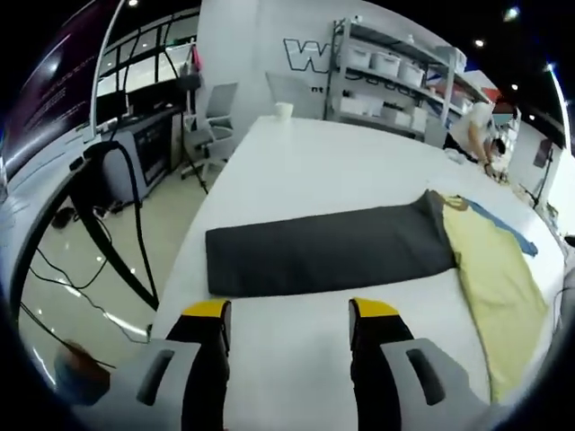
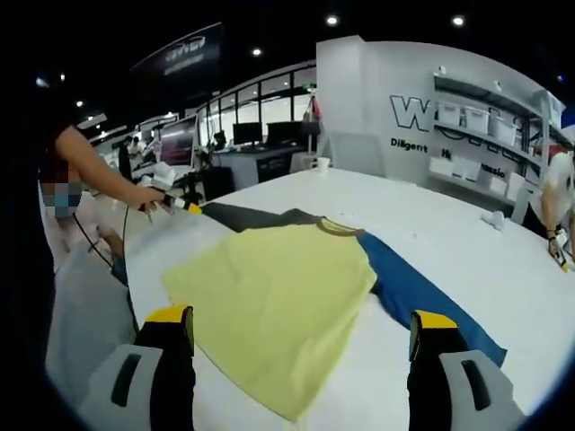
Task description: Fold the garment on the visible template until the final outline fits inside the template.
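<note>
A yellow T-shirt (image 2: 278, 296) with a blue sleeve (image 2: 422, 301) and a brown collar lies spread flat on the white table (image 2: 431, 224). In the left gripper view the shirt (image 1: 499, 278) lies to the right, its collar end touching a dark grey rectangular template (image 1: 328, 251). That template (image 2: 243, 215) shows beyond the shirt in the right gripper view. My left gripper (image 1: 289, 314) is open just short of the template's near edge, holding nothing. My right gripper (image 2: 301, 319) is open over the shirt's near hem, also holding nothing. A person's hand holds the left gripper (image 2: 175, 203) at the table's far left.
A white cup (image 1: 284, 109) stands at the table's far end. The table's left edge (image 1: 184, 260) drops to a floor with cables and an office chair (image 1: 211, 126). Shelves with bins (image 1: 395, 81) line the back wall. A person (image 1: 472, 130) bends at the far right.
</note>
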Available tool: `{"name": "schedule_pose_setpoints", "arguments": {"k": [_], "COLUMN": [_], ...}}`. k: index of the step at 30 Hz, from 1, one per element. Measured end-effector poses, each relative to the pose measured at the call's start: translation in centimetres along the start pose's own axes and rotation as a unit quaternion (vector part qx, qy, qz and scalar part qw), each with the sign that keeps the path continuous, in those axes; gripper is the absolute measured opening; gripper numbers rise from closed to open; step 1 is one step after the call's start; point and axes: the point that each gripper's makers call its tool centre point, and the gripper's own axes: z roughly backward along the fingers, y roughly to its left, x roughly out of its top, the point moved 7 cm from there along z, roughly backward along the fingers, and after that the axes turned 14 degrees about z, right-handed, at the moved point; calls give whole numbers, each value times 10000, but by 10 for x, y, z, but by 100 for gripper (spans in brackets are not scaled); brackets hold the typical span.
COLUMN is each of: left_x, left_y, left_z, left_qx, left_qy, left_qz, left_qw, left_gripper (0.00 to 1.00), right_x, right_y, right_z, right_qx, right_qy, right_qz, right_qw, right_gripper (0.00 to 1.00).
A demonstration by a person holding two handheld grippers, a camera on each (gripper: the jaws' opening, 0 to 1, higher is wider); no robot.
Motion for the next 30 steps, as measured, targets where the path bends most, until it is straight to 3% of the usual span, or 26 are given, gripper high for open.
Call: {"name": "schedule_pose_setpoints", "arguments": {"k": [17, 26, 30], "left_x": [4, 11, 16], "left_y": [16, 44, 54], "left_z": [-6, -37, -45], "left_qx": [461, 484, 436], "left_qy": [52, 75, -30], "left_qz": [85, 485, 960], "left_qw": [9989, 9976, 9944], "left_gripper": [36, 30, 28], "right_x": [-18, -20, -20], "right_y": [20, 21, 19], "right_z": [-3, 1, 3], "right_qx": [209, 167, 137], "right_qy": [71, 114, 132], "right_qz": [-105, -177, -199], "right_qw": [9997, 9996, 9996], "right_gripper": [98, 98, 98]}}
